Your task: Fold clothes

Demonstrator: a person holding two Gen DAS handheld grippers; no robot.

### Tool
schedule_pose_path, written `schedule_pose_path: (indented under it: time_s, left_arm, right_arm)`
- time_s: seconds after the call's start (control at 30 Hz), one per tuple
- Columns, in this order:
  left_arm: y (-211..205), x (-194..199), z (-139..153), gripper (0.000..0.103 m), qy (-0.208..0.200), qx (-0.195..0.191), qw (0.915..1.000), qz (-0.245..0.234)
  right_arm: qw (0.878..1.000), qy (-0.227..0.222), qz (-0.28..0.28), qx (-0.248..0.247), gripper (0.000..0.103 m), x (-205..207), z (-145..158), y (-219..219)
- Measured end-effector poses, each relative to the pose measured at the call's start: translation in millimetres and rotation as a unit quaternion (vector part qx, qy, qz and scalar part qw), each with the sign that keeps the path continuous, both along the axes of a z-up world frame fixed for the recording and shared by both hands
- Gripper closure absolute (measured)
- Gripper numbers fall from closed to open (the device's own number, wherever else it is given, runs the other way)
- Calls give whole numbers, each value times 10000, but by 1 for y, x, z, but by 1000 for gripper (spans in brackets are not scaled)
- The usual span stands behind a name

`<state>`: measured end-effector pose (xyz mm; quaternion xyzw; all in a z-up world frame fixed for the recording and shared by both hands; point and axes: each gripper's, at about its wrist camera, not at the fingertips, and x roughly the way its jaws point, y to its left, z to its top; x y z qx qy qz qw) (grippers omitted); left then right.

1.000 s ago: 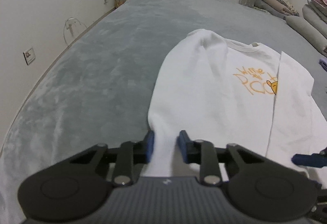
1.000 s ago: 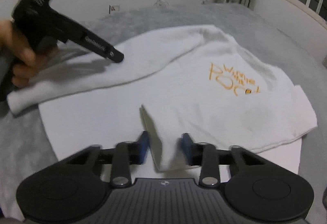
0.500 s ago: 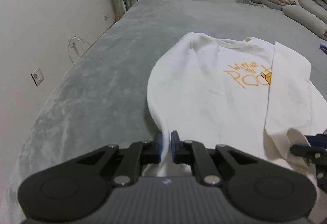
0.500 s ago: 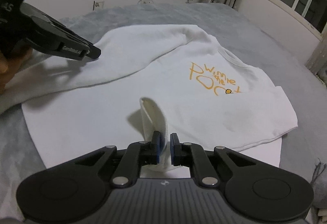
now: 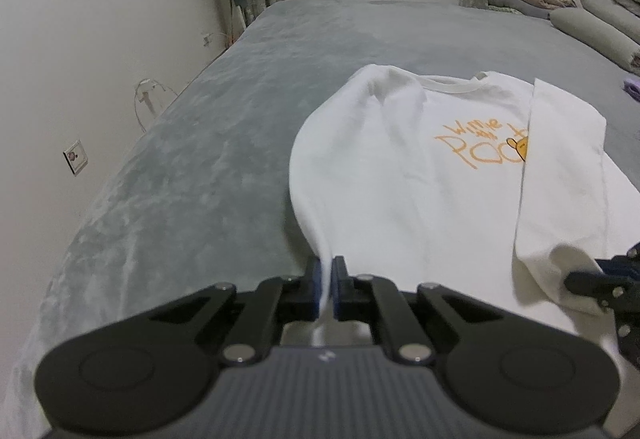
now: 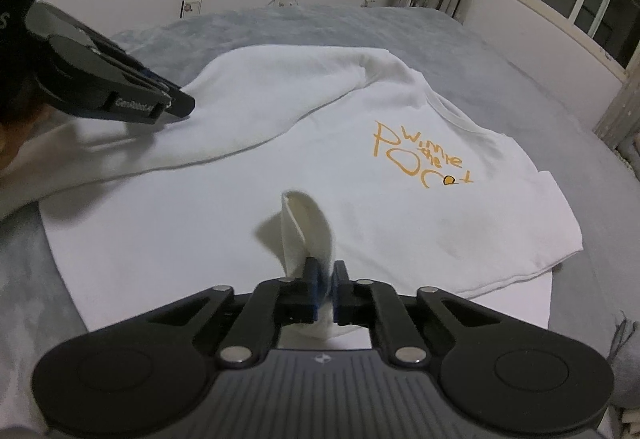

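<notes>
We find the left gripper (image 5: 329, 289) pinching the sleeve cuff (image 5: 325, 279) of the white sweatshirt (image 5: 420, 175). The right gripper (image 6: 324, 289) is clamped on the other cuff (image 6: 308, 231), raised in a loop. The sweatshirt lies front up on the grey bed (image 5: 240, 111), orange lettering (image 6: 420, 159) showing.

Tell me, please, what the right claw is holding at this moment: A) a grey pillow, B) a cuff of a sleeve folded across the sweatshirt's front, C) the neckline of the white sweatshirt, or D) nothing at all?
B: the right claw is shut on a cuff of the white sweatshirt, lifted clear above the front, while the neckline lies untouched farther away.
</notes>
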<state>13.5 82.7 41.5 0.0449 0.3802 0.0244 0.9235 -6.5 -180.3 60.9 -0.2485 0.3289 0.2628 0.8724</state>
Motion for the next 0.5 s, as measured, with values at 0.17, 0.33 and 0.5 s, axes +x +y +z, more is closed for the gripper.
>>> schedule_pose_path:
  time_s: [0.17,0.33,0.5]
  left_arm:
    - [16,2,11,99,-161,-143,9994,261]
    - [26,6,13,99,-144,-232,9991,339]
    - [37,14,20,99,-275,-172,9979,561]
  right_arm:
    - [9977,-349,-410,421,102,11,30,-31]
    - [9809,-804,-1527,900,102,39,66,-108]
    - [9432,-1529,-2750,1062,102,64,88,-173]
